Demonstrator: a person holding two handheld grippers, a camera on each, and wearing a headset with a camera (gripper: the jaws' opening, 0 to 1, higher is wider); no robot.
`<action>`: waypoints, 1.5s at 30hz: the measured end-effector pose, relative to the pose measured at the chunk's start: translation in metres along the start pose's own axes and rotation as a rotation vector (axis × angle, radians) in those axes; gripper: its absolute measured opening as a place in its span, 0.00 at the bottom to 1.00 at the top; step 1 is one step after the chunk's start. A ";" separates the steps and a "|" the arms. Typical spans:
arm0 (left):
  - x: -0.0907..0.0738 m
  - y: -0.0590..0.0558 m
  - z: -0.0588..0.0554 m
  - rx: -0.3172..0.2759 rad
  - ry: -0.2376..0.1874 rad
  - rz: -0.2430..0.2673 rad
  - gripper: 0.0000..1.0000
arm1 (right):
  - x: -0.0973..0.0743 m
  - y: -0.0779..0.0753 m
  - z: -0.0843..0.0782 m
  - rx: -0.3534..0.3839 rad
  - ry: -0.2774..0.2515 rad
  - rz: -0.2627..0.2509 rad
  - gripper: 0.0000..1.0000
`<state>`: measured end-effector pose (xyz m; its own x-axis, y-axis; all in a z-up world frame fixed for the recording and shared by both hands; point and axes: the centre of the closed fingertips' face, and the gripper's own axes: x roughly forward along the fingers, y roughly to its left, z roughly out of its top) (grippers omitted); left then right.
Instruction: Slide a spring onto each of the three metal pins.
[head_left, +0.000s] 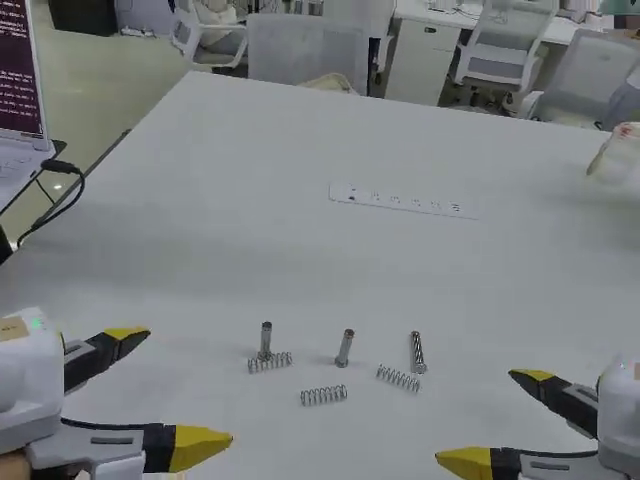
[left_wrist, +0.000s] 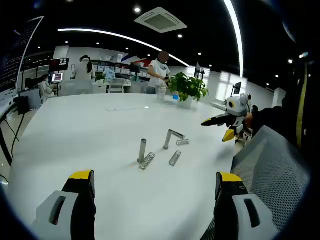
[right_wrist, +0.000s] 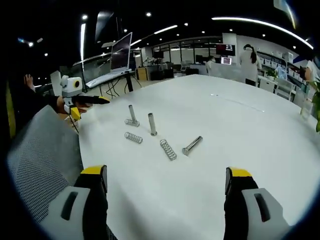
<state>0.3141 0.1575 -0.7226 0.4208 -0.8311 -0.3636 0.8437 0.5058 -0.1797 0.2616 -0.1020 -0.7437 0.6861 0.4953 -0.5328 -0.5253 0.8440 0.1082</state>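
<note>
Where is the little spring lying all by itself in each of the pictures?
Head view: the lone spring lies low in the middle.
Left gripper view: just below the middle.
Right gripper view: left of the middle.
Shared landmark: the upright pin with another spring at its foot, close to the lone spring in every view.

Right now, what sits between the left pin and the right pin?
The upright middle pin, with the left pin and right pin either side, in the head view.
</note>
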 end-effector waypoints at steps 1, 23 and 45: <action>0.000 0.000 0.000 0.000 0.001 0.000 0.98 | 0.000 0.000 0.000 0.000 0.000 0.001 0.94; -0.001 -0.003 -0.001 0.002 0.002 -0.001 0.98 | -0.001 0.001 0.002 0.005 0.000 -0.001 0.92; 0.002 -0.003 -0.003 -0.001 0.002 -0.009 0.98 | -0.003 -0.001 0.000 0.010 0.012 -0.006 0.90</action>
<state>0.3113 0.1549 -0.7251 0.4123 -0.8352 -0.3639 0.8471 0.4985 -0.1843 0.2601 -0.1048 -0.7416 0.6831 0.4881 -0.5433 -0.5160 0.8490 0.1139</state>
